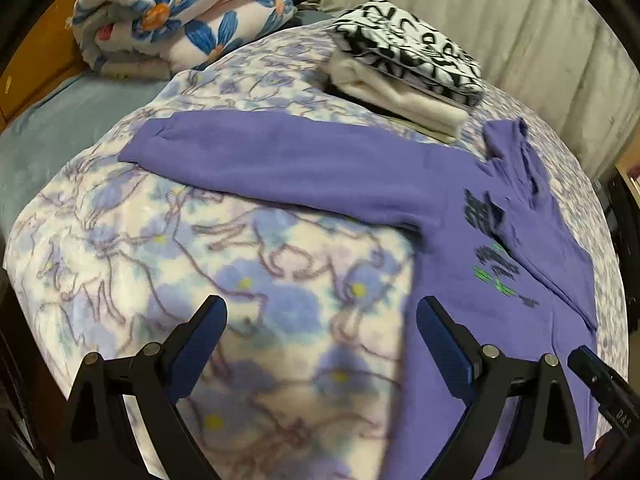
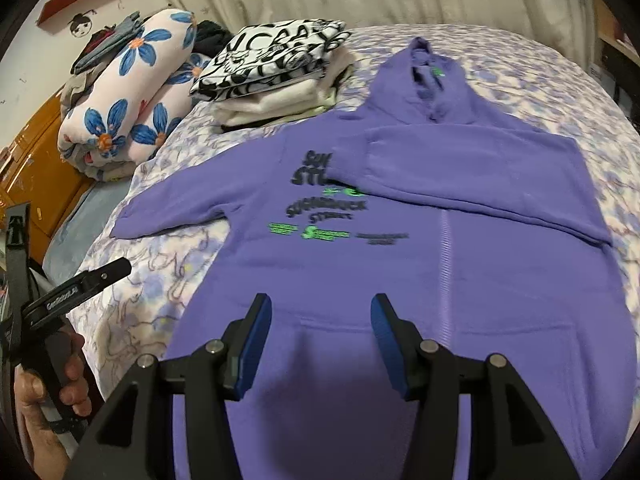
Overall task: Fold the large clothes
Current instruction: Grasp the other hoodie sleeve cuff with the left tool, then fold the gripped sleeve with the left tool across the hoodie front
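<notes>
Left wrist view: my left tool (image 1: 322, 328) hangs spread wide over the flowered bedspread (image 1: 120, 264), with nothing between its pads. The purple hoodie (image 1: 460, 280) lies flat on the bed from about 11 o'clock to 4 o'clock, and its one outstretched sleeve (image 1: 248, 156) runs toward 10 o'clock with the cuff free. At 1 o'clock I see one stack of folded clothes (image 1: 404, 68), and at 11 o'clock one rolled floral quilt (image 1: 180, 16). The tip of the other tool pokes in at 4 o'clock.

Right wrist view: my right tool (image 2: 322, 334) is partly spread above the hoodie's hem, near the front pocket, and pinches nothing. The hoodie (image 2: 400, 280) fills the centre, hood (image 2: 424, 76) at 12 o'clock. One sleeve (image 2: 460, 176) is already folded across the chest; the other (image 2: 188, 200) lies out toward 9 o'clock. So I count one hoodie, two sleeves, one folded stack (image 2: 280, 76), one quilt (image 2: 128, 100), two tools. A hand (image 2: 44, 392) grips the left tool's handle at 8 o'clock.

I judge the step in hand to be folding the outstretched sleeve inward. To do it well I would pinch near the cuff, lift just clear, carry it across the chest over the first sleeve, and keep the body from dragging.
</notes>
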Demonstrator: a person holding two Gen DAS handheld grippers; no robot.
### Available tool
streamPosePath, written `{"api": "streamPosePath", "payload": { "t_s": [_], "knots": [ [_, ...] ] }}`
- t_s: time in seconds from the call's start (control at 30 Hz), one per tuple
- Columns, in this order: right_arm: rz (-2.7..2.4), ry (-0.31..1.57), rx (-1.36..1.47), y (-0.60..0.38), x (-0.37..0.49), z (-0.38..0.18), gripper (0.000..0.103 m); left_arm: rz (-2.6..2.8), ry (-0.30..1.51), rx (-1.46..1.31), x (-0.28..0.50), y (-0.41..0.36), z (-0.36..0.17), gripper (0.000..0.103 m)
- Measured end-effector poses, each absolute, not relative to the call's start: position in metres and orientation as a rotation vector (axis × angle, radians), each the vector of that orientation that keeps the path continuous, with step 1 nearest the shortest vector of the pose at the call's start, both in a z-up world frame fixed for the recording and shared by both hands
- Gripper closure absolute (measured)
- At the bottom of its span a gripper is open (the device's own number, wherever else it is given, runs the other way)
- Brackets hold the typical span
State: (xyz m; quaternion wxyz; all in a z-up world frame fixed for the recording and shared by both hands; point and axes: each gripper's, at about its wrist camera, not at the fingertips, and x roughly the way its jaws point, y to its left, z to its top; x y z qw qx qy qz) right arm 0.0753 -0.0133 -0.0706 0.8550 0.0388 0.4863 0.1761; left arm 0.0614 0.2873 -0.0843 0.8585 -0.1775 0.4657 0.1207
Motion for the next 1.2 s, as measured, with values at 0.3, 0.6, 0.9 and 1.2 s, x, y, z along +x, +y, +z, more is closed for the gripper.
{"api": "streamPosePath", "payload": {
  "t_s": [0.3,0.6,0.9,1.2],
  "knots": [
    [0.366,1.032,0.045,0.024,0.107,-0.083,0.052,0.175,0.936,-0.609,0.099,0.367,-0.108,0.008],
    [0.382,1.059,0.042,0.051,0.125,-0.098,0.052,0.262,0.919,-0.826,0.126,0.458,-0.148,0.035],
    [0.395,1.091,0.048,0.056,0.124,-0.111,0.052,0.361,0.916,-0.864,0.152,0.484,-0.167,0.096],
    [0.341,1.035,0.129,0.018,0.124,-0.095,0.052,0.066,0.753,-0.416,0.182,0.322,-0.033,0.097]
  ]
}}
